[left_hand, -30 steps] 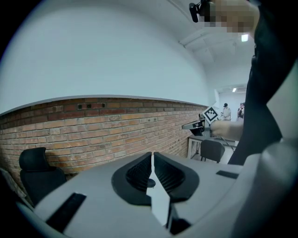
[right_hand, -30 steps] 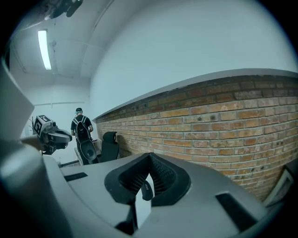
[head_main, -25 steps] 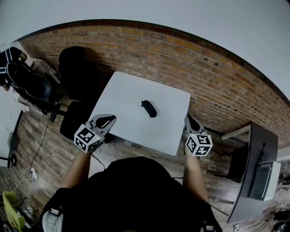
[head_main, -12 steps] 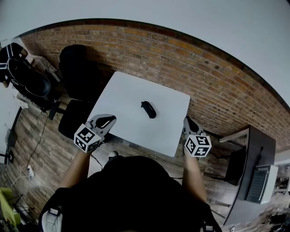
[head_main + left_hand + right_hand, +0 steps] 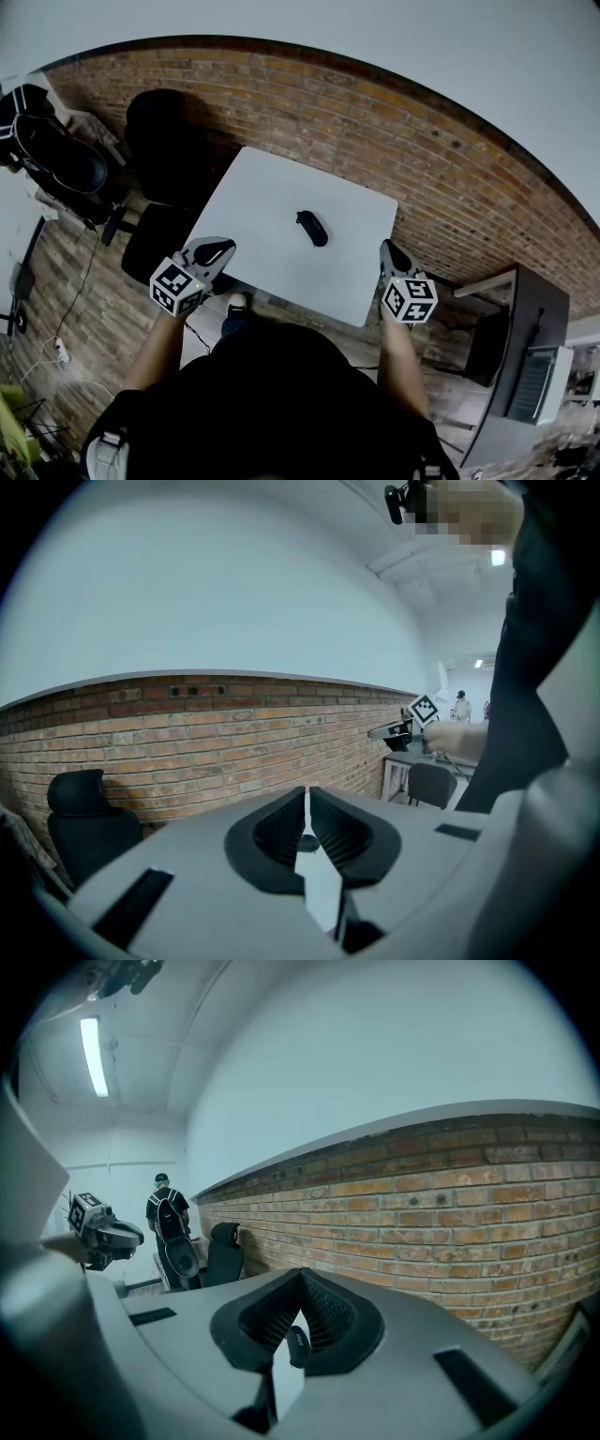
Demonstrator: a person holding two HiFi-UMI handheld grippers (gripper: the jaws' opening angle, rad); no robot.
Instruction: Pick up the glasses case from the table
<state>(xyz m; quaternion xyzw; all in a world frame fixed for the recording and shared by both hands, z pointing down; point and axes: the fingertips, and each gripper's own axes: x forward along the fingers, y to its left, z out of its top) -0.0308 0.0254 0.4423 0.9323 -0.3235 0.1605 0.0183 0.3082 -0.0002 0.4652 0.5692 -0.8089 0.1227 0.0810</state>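
Both grippers wait at the table's near edge, case untouched

A pale shoe [image 5: 236,304] has stepped into view just behind the left gripper [image 5: 223,247]. That gripper has shifted only slightly at the near edge of the square white table [image 5: 272,192], and the right gripper [image 5: 388,247] has held its place at the near right edge. Both pairs of jaws are pressed together, with nothing between them. The small dark oval glasses case [image 5: 312,228] lies flat mid-table, ahead of both grippers and between their lines, well apart from each. A red brick wall [image 5: 394,122] stands beyond. The approach has barely started; the jaws must open before any pickup.
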